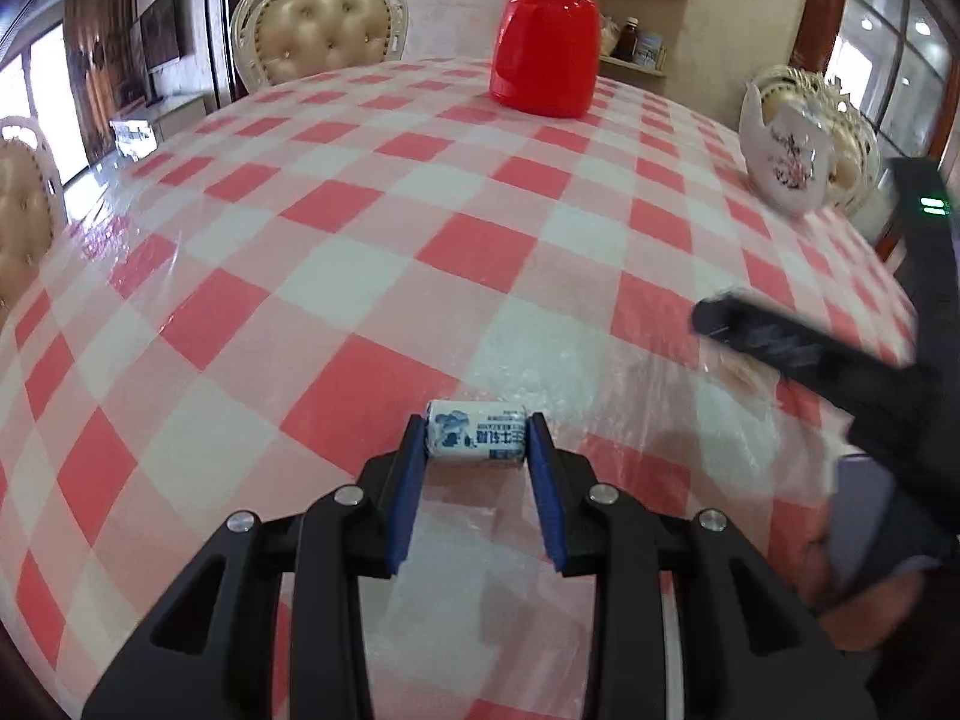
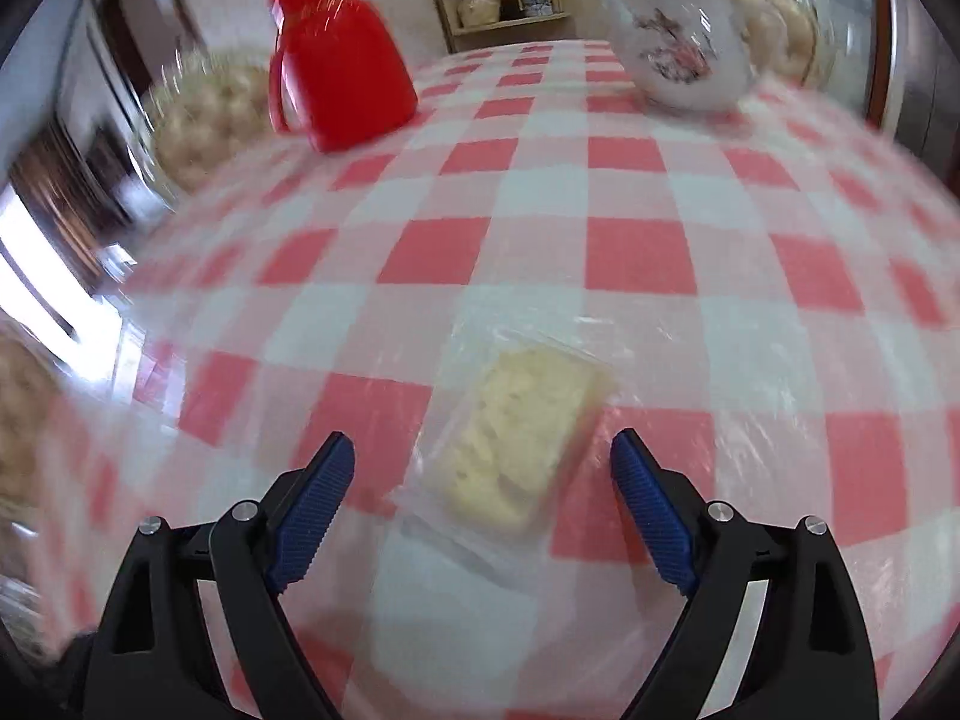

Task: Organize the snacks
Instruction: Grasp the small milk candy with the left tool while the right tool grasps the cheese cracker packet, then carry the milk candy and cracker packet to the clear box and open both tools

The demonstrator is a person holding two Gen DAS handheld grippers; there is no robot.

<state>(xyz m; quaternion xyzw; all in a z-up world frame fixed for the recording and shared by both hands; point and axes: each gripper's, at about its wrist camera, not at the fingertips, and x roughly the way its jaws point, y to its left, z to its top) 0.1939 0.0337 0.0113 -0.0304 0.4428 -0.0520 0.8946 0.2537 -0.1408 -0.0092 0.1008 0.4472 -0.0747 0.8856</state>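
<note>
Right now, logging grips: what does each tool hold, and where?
Left tool clamps the small blue-and-white candy by its two ends. Right tool is open, holding nothing, above the wrapped cracker pack.

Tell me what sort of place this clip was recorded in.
Most likely a home dining room. A table under a red-and-white checked cloth carries a red jug and a floral teapot, with tufted ornate chairs around it and a wall shelf of jars behind.
</note>
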